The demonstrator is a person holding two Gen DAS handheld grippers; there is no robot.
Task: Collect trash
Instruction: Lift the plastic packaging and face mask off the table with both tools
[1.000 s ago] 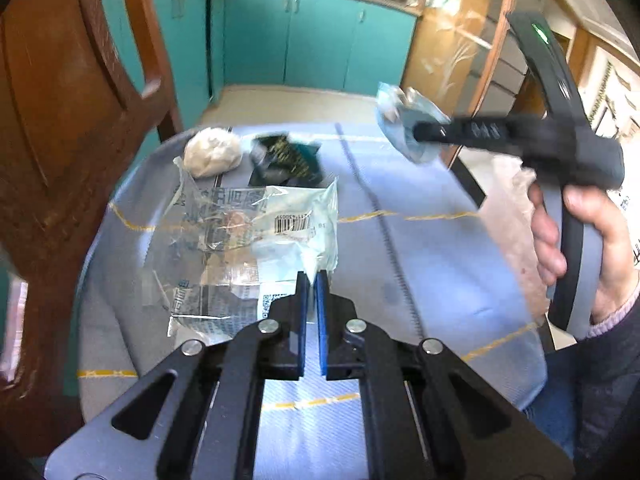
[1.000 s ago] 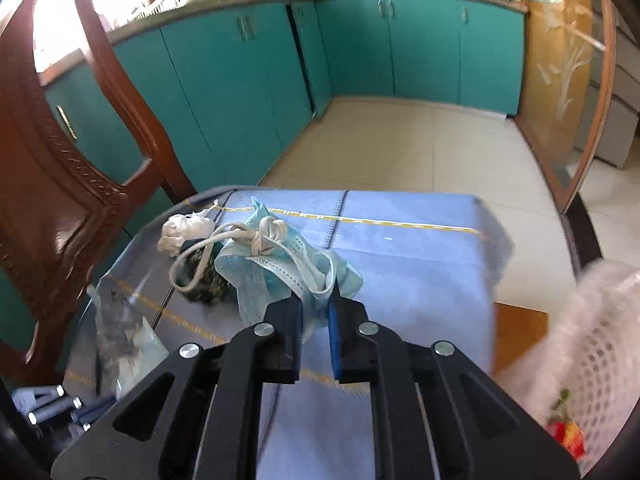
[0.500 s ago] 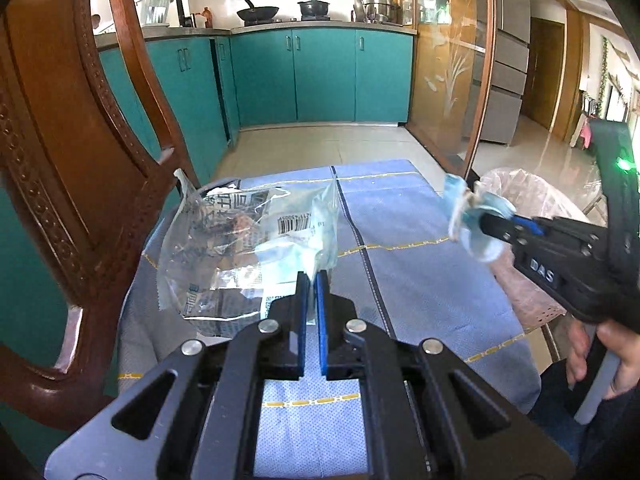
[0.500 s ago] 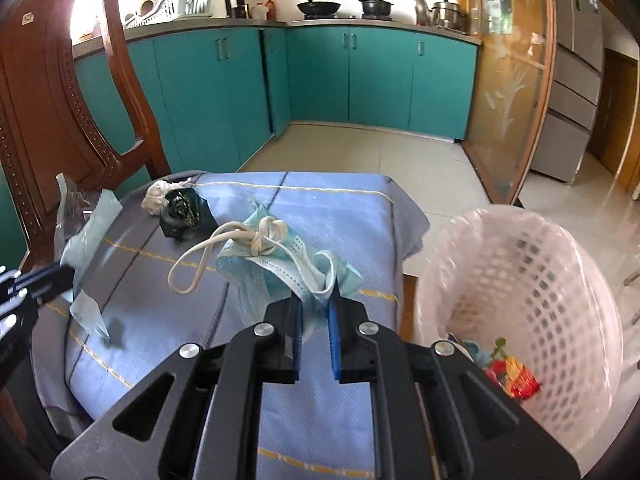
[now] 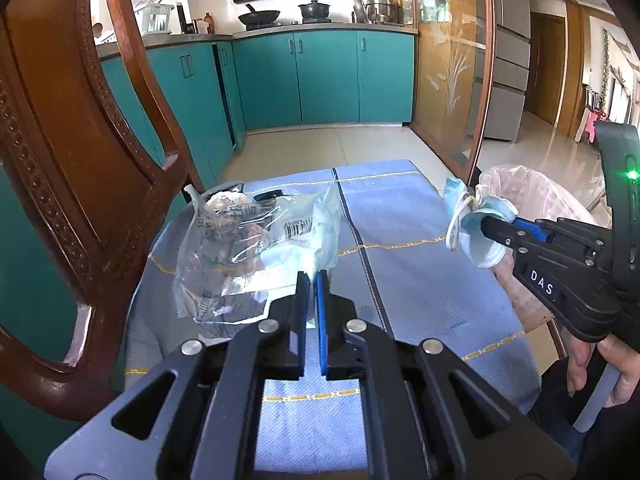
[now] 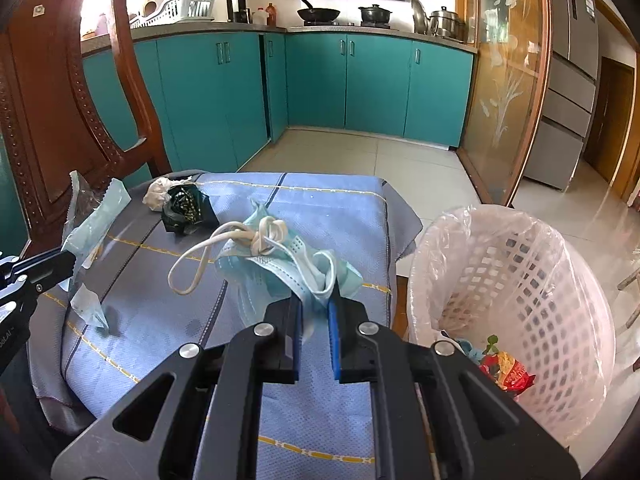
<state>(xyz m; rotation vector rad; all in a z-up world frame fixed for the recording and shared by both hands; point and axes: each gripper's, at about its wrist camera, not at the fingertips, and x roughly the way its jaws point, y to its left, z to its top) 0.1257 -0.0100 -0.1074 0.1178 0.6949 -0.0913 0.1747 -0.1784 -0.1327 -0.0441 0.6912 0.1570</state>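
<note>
Clear, crinkled plastic is clamped between the pads of the left gripper (image 5: 311, 292) in the left wrist view: a transparent wrapper (image 5: 256, 248) with a barcode label is held raised just ahead of the fingertips, above a blue cloth (image 5: 420, 272) covering the seat. Off to the right of that gripper, the right gripper (image 5: 486, 224) is seen from the side, gripped by a hand (image 5: 600, 372), with a blue face mask (image 5: 474, 220) pinched at its tip. Behind the mask a lined white basket (image 5: 532, 192) is partly seen.

In the right wrist view, the right gripper (image 6: 316, 304) is closed on the face mask (image 6: 280, 260), whose white ear loops trail forward and to the left. To its right stands the basket (image 6: 520, 280), with a few colourful scraps at the bottom. Further ahead on the cloth lie a dark crumpled wrapper (image 6: 186, 210) and a white paper wad (image 6: 158, 196), touching each other.
</note>
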